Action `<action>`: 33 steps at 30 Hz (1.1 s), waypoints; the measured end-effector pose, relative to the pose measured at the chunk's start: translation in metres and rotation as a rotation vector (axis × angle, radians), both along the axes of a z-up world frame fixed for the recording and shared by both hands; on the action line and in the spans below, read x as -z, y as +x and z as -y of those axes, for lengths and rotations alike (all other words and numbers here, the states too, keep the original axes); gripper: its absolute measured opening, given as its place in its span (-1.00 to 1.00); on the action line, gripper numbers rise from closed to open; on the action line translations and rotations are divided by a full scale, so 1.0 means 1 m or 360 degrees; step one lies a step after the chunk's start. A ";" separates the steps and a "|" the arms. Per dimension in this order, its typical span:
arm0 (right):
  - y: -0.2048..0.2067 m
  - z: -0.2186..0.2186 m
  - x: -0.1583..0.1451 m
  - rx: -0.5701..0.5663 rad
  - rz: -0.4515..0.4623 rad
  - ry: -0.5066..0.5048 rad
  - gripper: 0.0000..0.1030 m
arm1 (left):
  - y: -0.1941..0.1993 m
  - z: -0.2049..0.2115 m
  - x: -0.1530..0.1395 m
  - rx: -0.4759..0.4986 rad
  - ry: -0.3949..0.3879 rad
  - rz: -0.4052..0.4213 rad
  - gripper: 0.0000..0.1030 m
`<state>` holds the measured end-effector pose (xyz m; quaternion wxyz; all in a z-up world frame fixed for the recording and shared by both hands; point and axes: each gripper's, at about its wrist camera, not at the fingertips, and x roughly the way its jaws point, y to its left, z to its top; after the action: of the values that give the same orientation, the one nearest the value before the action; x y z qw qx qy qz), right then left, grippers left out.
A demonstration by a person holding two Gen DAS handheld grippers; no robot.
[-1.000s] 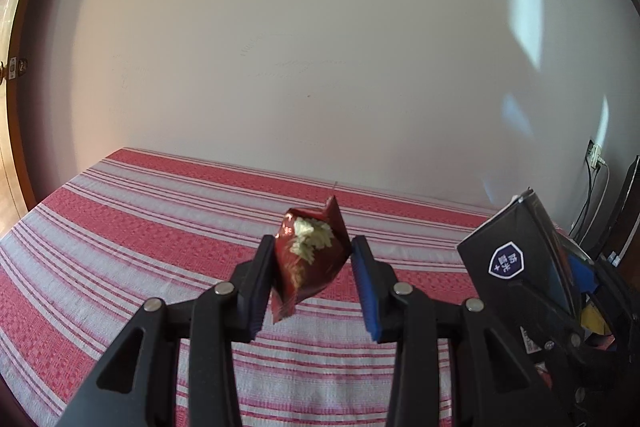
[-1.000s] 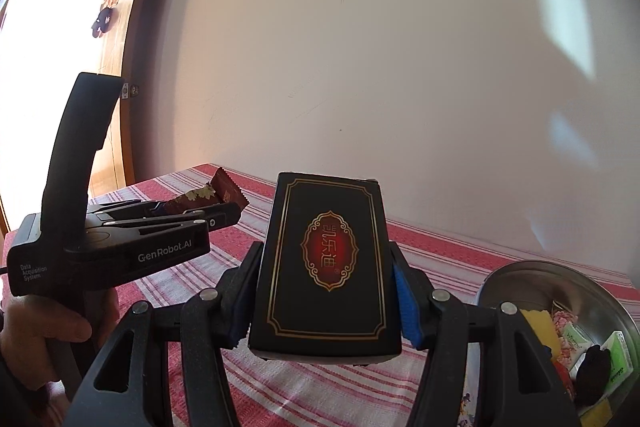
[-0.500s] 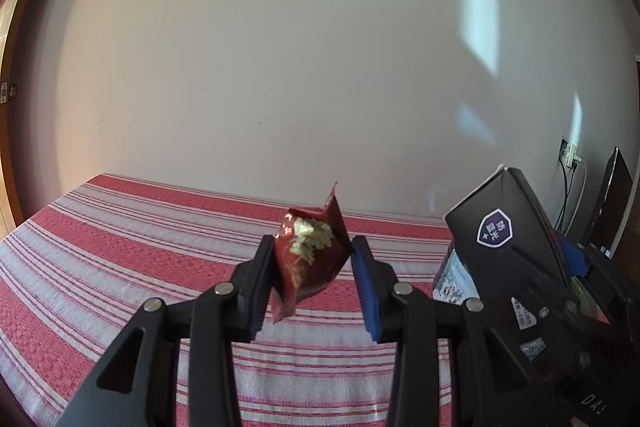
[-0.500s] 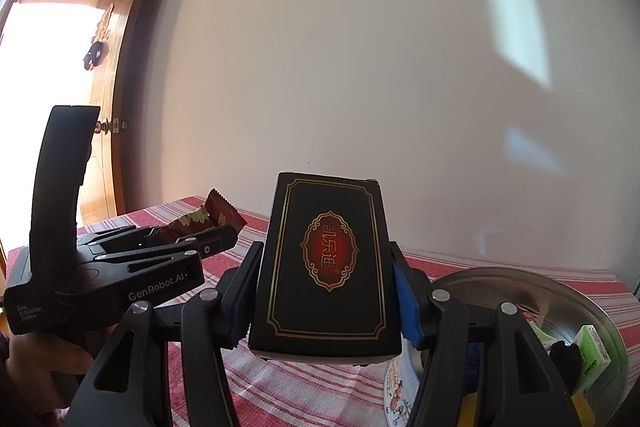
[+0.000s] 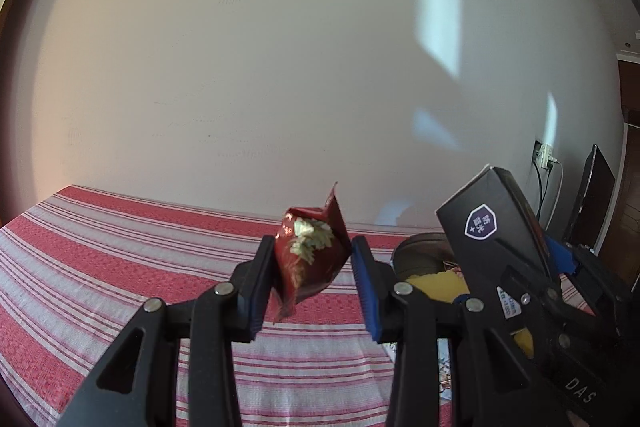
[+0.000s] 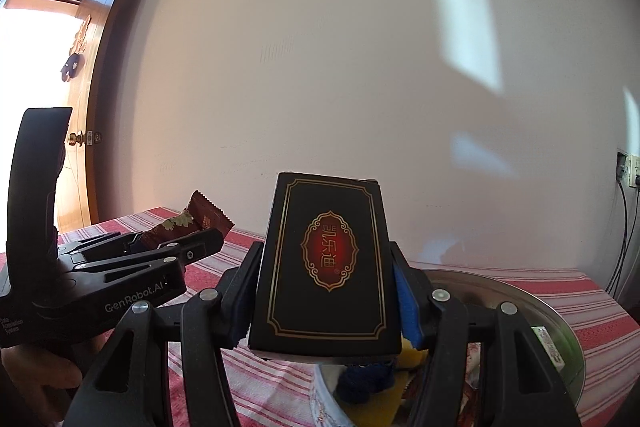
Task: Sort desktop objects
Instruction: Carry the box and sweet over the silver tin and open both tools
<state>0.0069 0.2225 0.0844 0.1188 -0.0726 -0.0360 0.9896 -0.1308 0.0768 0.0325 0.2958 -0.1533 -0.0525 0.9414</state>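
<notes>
My left gripper [image 5: 312, 277] is shut on a dark red snack packet [image 5: 310, 259] and holds it in the air above the striped tablecloth [image 5: 100, 255]. It also shows at the left of the right wrist view [image 6: 192, 239] with the packet [image 6: 196, 221]. My right gripper [image 6: 326, 291] is shut on a black box with gold trim and a red emblem [image 6: 326, 263], held over the metal bowl [image 6: 560, 311]. The same box [image 5: 496, 243] shows at the right of the left wrist view, in front of the bowl [image 5: 420, 247].
The metal bowl holds several small items, among them something yellow [image 5: 436, 285] and a dark blue thing [image 6: 364, 383]. A plain wall [image 5: 280, 67] stands behind the table. A wall socket with cables [image 5: 544, 157] and a dark screen [image 5: 592, 195] are at the far right. A door [image 6: 80, 131] is at the left.
Both grippers have swung to the right with their loads. The bowl has come into the left wrist view, and more of it shows under the black box in the right wrist view.
</notes>
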 end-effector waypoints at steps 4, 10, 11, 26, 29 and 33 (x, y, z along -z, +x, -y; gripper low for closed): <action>0.015 -0.022 0.001 0.0078 -0.0018 0.0008 0.18 | 0.022 -0.027 -0.003 0.0067 -0.0008 -0.0019 -0.27; 0.034 -0.062 0.004 0.0203 -0.0012 -0.0028 0.18 | 0.039 -0.069 -0.004 0.0183 -0.0047 -0.0054 -0.27; 0.035 -0.067 0.004 0.0220 -0.0006 -0.0036 0.18 | 0.041 -0.076 -0.004 0.0203 -0.0056 -0.0055 -0.27; 0.050 -0.140 0.009 0.0411 0.0102 -0.0187 0.18 | 0.066 -0.147 -0.001 0.0348 -0.0200 -0.0031 -0.27; 0.046 -0.143 0.009 0.0424 0.0130 -0.0193 0.18 | 0.067 -0.150 -0.002 0.0345 -0.0206 -0.0025 -0.27; 0.039 -0.150 0.015 0.0421 0.0174 -0.0208 0.18 | 0.065 -0.159 0.000 0.0333 -0.0224 0.0008 -0.27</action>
<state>0.0460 0.3720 0.0697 0.2410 -0.1380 0.0321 0.9601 -0.0657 0.2354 0.0329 0.3807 -0.1807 0.0291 0.9064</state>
